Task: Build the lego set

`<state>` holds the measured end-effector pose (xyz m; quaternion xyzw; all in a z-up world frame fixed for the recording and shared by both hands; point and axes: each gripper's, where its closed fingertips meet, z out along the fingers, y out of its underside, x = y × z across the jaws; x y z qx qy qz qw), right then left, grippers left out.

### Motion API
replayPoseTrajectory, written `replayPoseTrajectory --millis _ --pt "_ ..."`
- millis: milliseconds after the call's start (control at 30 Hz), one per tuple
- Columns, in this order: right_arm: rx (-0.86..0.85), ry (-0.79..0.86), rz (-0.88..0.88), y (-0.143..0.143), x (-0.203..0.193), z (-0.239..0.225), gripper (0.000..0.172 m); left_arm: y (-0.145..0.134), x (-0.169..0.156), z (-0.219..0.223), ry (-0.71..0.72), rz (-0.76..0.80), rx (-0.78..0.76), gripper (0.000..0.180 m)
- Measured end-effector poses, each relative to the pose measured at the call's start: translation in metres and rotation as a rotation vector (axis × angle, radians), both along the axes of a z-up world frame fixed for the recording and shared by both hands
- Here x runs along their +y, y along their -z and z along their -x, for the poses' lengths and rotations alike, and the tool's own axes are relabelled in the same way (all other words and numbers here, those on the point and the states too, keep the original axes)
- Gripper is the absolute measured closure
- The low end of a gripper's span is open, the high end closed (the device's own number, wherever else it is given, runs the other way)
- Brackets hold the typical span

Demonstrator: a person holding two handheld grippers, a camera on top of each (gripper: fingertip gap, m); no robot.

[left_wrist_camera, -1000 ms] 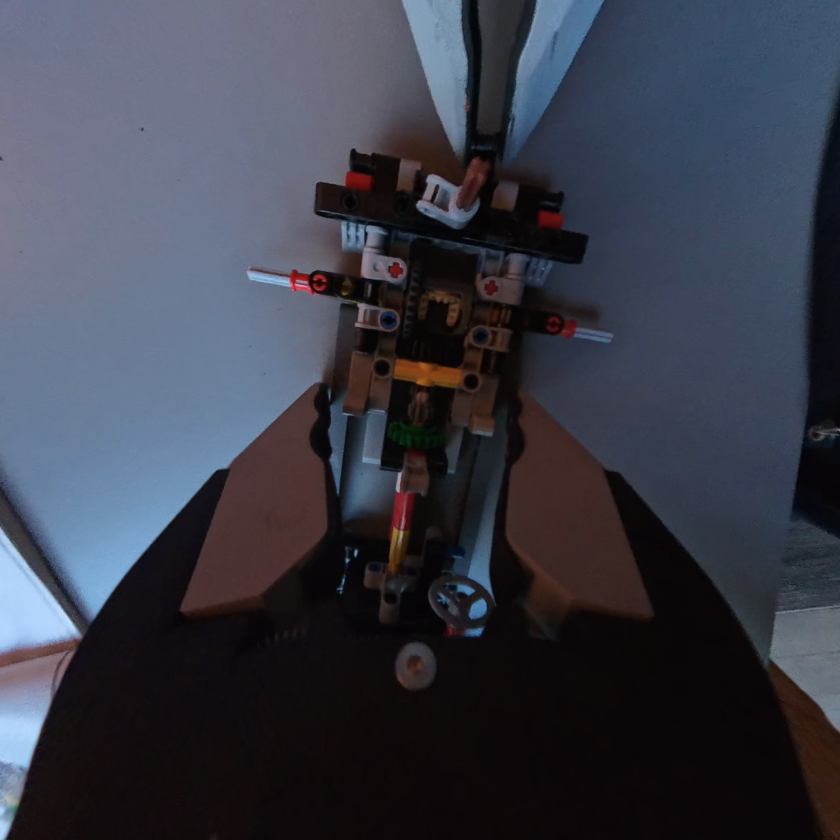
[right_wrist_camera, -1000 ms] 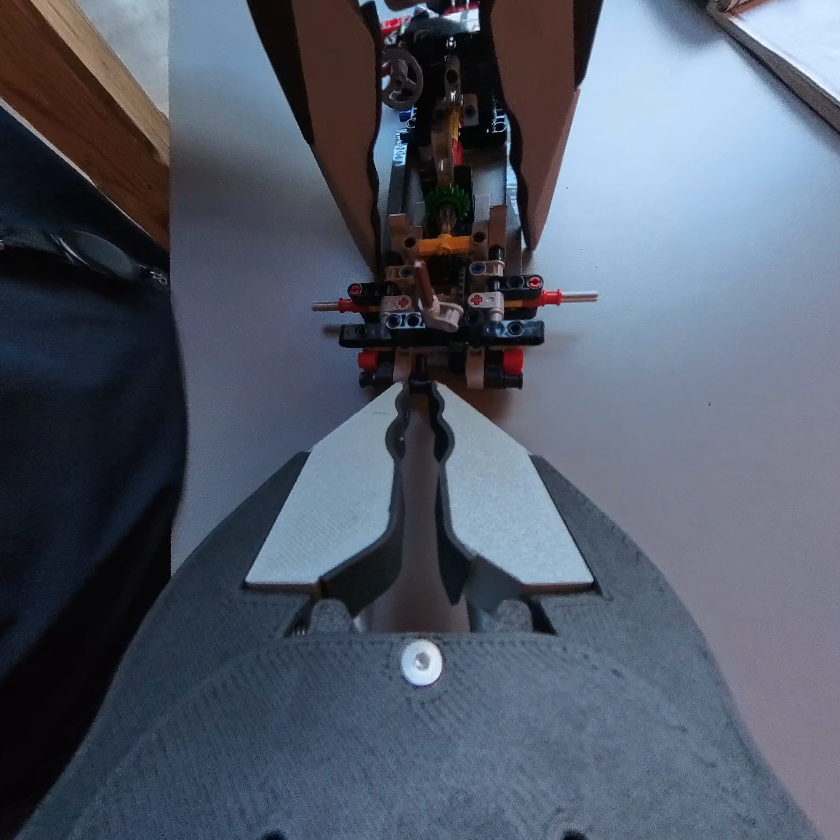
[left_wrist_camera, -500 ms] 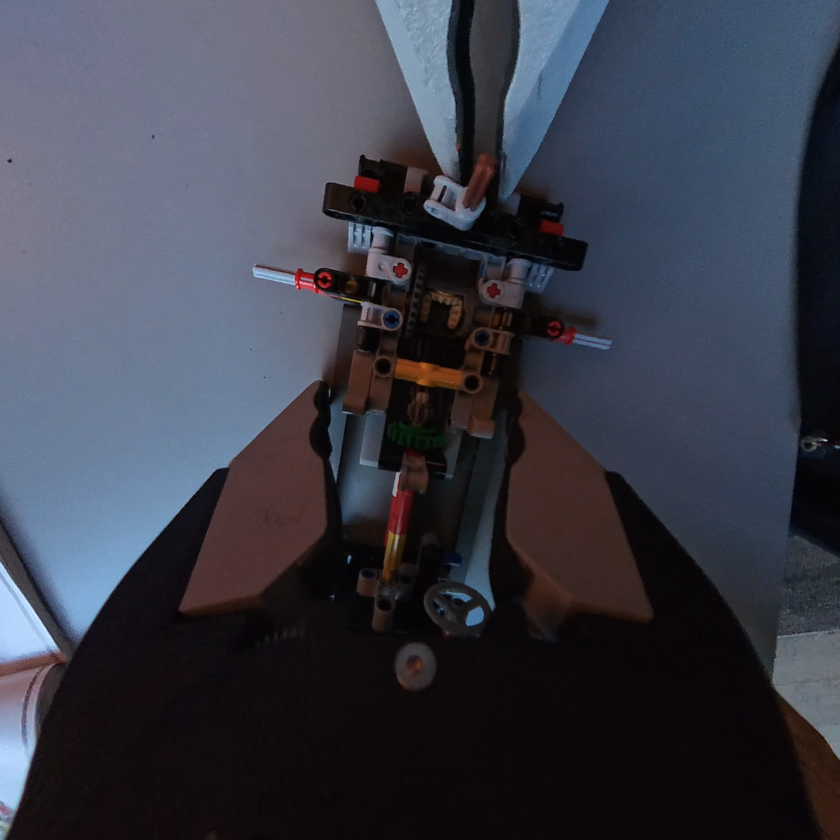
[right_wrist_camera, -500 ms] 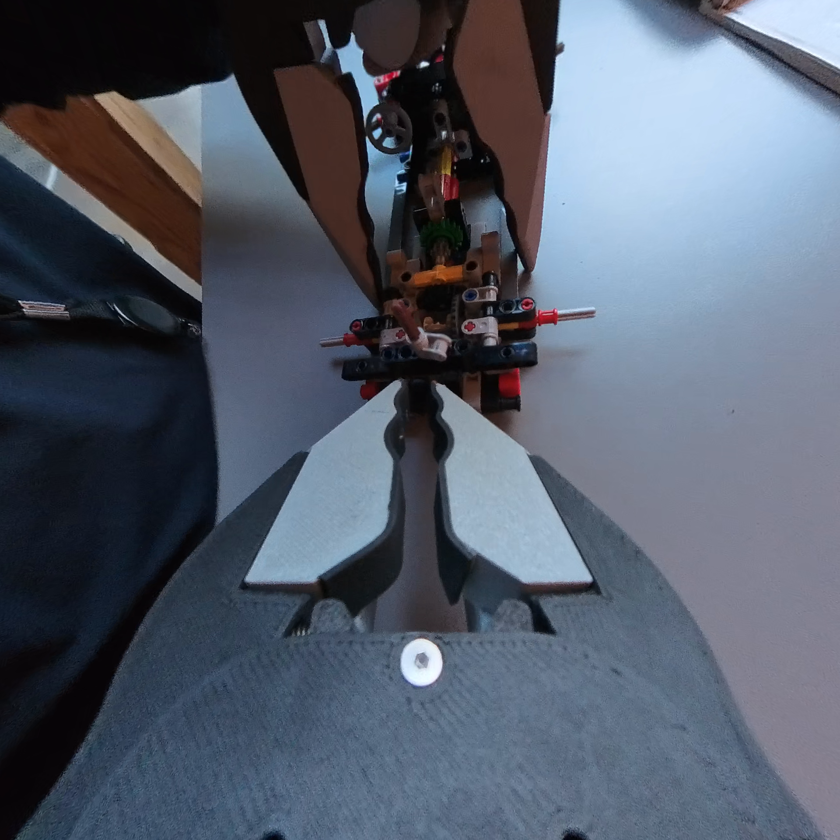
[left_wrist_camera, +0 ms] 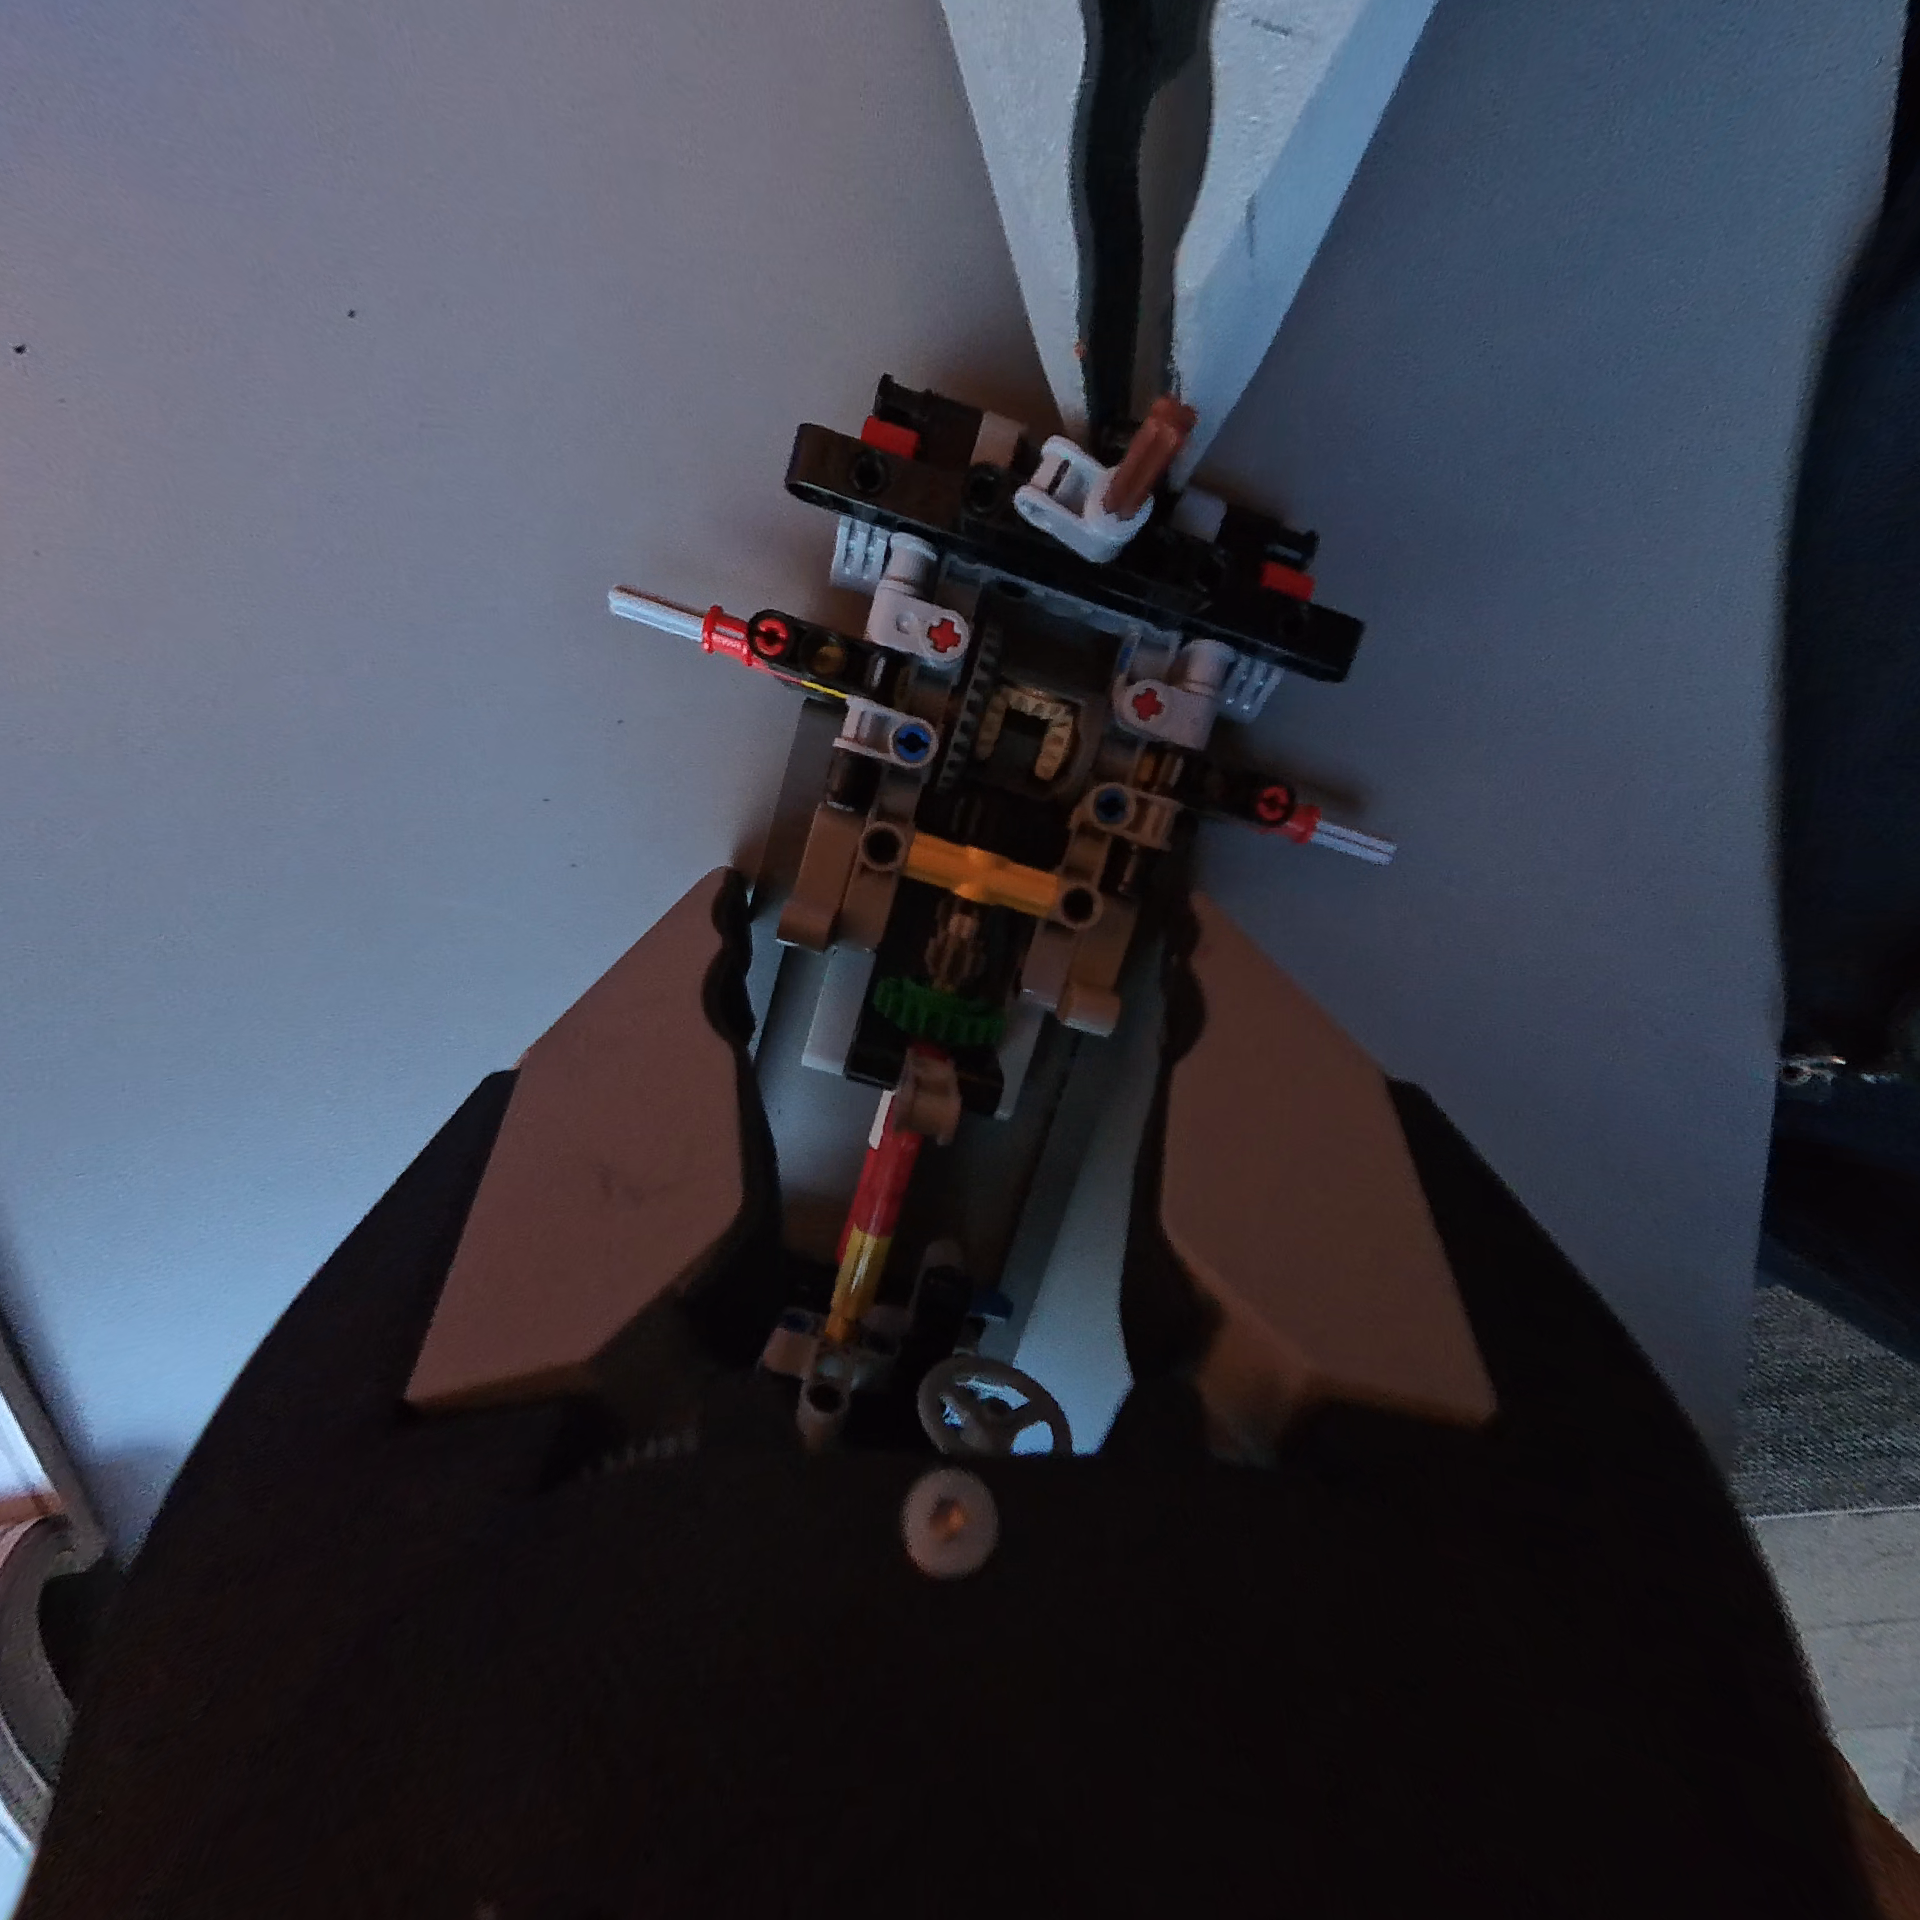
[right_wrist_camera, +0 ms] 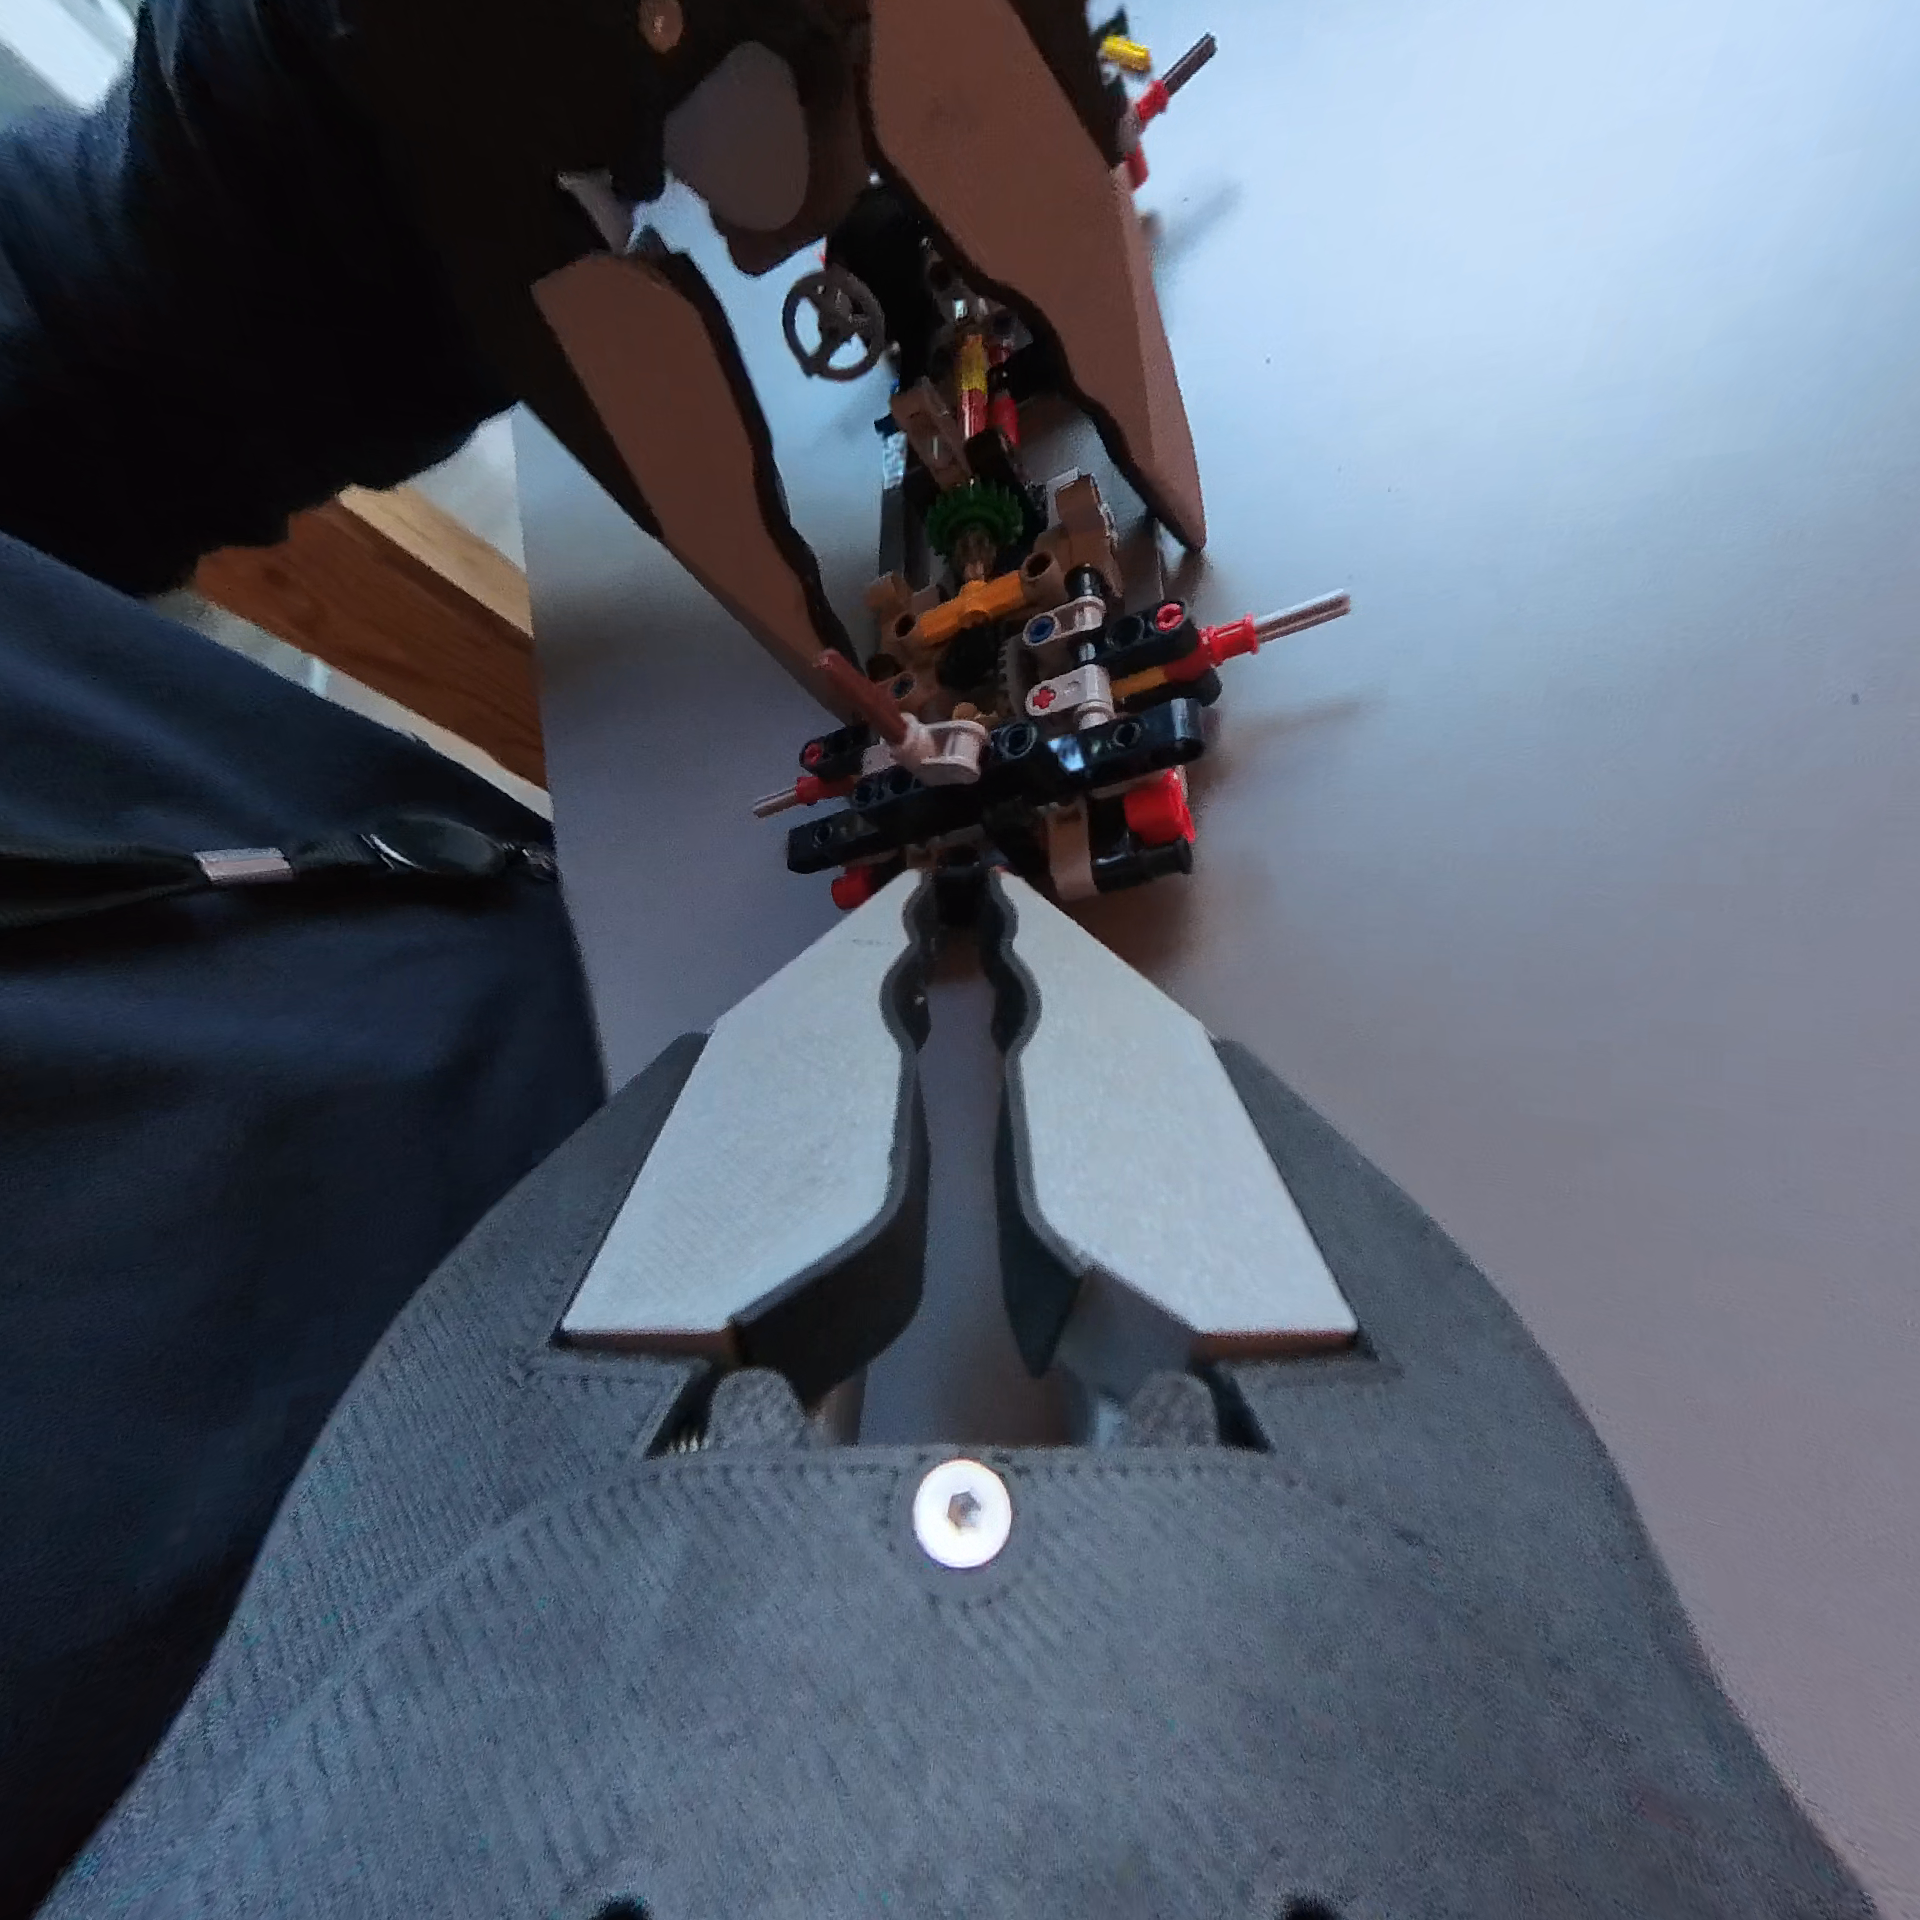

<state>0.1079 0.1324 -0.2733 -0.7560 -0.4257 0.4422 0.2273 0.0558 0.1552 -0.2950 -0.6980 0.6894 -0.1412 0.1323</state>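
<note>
Grey table (right_wrist_camera: 1558, 935) carries everything here. Nearest in our right wrist view, the right gripper (right_wrist_camera: 958, 902) has its jaws clenched on a small black part at the near end of the brick-built chassis (right_wrist_camera: 997, 727). Beyond it, the left gripper (left_wrist_camera: 961, 935) has its brown jaws spread wide along both flanks of the chassis; we cannot tell whether they press it. A grey steering wheel (right_wrist_camera: 831, 322) sits at the far end, by dark blue clothing (right_wrist_camera: 260, 1039) on the left.
</note>
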Motion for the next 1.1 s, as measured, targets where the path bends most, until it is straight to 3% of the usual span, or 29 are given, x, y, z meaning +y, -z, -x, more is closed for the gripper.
replayPoseTrajectory --millis 133,300,367,567,667,833,1100 --pt "0.067 0.074 0.151 -0.0020 -0.0012 0.0038 0.167 0.0000 -0.0023 0.0002 -0.023 0.001 0.004 0.101" --pt "0.059 0.130 0.109 -0.0020 -0.0004 0.0026 0.167 0.0000 -0.0020 -0.0001 -0.065 0.002 -0.010 0.101" --pt "0.030 0.114 0.012 -0.0030 -0.0014 0.0032 0.167 0.0000 -0.0026 0.0001 -0.074 0.001 -0.007 0.101" --pt "-0.098 -0.063 -0.531 -0.0056 -0.0041 0.0083 0.167 -0.0001 -0.0013 0.0001 -0.075 0.000 -0.033 0.101" --pt "-0.112 -0.125 -0.657 -0.0050 -0.0055 0.0089 0.167 -0.0001 -0.0006 0.0006 -0.085 0.001 -0.056 0.100" --pt "-0.068 -0.163 -0.450 -0.0034 -0.0038 0.0030 0.167 0.0000 0.0009 0.0002 -0.098 -0.003 -0.055 0.101" --pt "-0.099 -0.156 -0.351 0.0033 -0.0049 0.0002 0.164 -0.0001 0.0022 -0.0001 -0.105 -0.005 -0.061 0.101"
